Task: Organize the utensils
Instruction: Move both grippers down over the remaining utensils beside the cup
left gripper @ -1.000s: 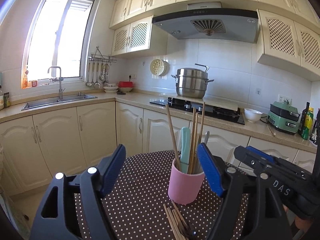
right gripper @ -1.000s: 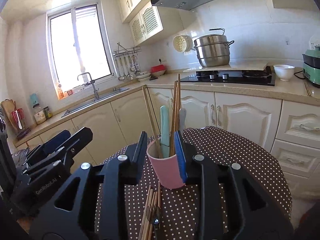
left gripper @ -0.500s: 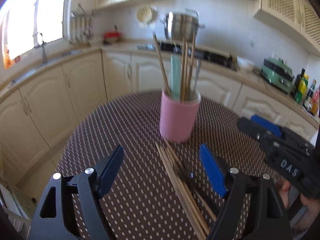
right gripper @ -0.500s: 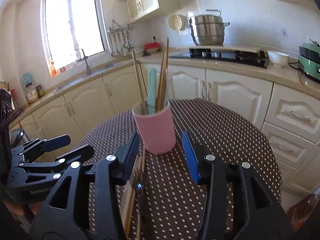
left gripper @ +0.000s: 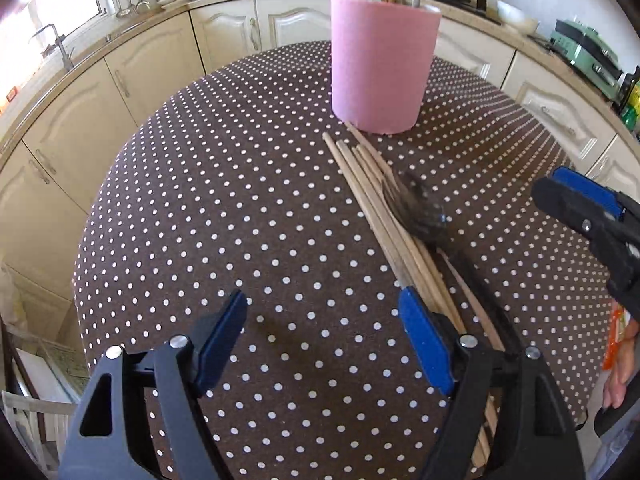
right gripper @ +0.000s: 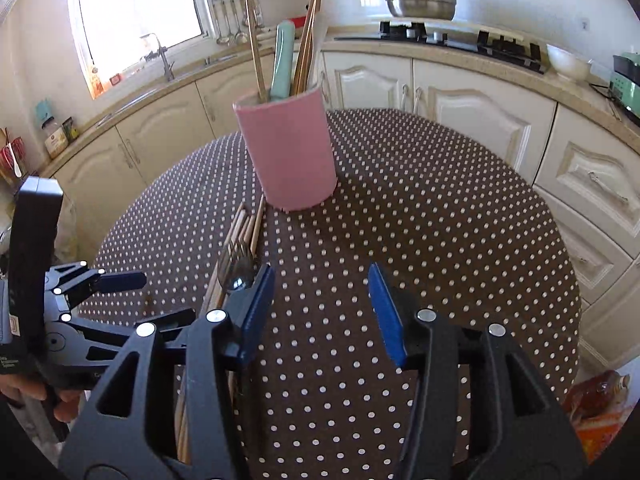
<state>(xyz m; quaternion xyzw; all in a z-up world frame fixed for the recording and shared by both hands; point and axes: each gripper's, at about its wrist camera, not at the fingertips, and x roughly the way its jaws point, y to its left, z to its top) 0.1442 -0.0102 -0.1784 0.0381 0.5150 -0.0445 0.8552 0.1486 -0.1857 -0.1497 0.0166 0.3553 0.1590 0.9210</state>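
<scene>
Left wrist view: mounted behind the left gripper (left gripper: 320, 340), looking steeply down and forward across the dotted table (left gripper: 240, 200), close above its surface. Right wrist view: mounted behind the right gripper (right gripper: 320, 312), less steeply pitched, facing the hob wall and window. Both views share the pink holder (left gripper: 384, 64) (right gripper: 290, 152), the loose chopsticks (left gripper: 384, 208) (right gripper: 244, 226) and the tabletop. Each view catches the other gripper at its edge.

No lettering is showing clearly enough to read. Faint pale print is sitting on the black device (right gripper: 16, 344) at the left edge of the right wrist view, but it is staying too small and blurred to make out.
</scene>
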